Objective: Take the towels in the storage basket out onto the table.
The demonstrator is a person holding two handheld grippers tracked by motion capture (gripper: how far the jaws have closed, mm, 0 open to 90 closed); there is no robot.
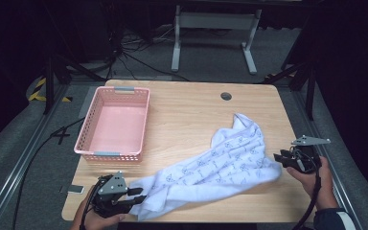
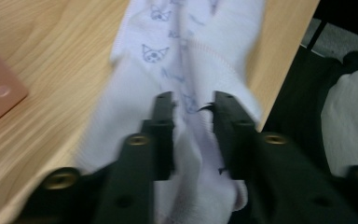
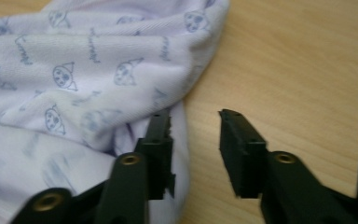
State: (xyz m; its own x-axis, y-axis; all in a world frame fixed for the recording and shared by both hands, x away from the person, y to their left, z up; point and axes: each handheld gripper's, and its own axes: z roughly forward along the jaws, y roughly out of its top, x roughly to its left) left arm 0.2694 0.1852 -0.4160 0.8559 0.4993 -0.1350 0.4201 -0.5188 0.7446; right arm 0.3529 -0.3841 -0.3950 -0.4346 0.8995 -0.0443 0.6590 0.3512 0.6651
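my left gripper (image 2: 193, 105) at near table (image 1: 191, 108) edge: jaws apart, towel (image 1: 215, 165) fold between them, pads not pressing. my right gripper (image 3: 196, 123) at towel's right end: jaws apart over bare wood. towel print: small blue dog faces, cursive words too blurred to read. towel white, rumpled, lies diagonal across table's near right. pink basket (image 1: 87, 139) far left, empty.
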